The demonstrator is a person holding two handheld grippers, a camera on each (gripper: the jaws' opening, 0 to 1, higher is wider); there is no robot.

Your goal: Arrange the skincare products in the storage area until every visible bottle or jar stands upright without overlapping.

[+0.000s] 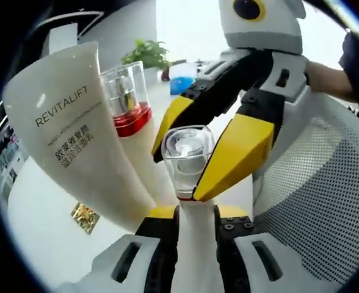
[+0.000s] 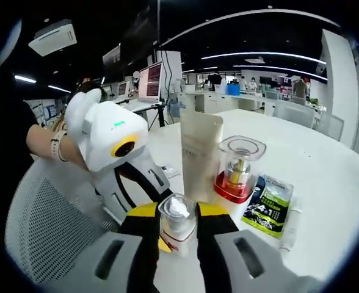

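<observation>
We saw both tools on one pump bottle (image 1: 187,160). The left hand-held gripper (image 1: 195,213) was clamped on its white body, low down, presumably to steady it. The right hand-held gripper (image 2: 178,227) had its yellow-tipped jaws closed on the clear cap, likely to guide the top upright. Just beside it on the white table (image 2: 326,183) stood the cream tube (image 2: 199,152) on its cap and the red-based bottle (image 2: 237,168), both already upright and apart. A green sachet (image 2: 268,204) lay flat near them. A mesh chair (image 2: 39,226) flanked the table.
</observation>
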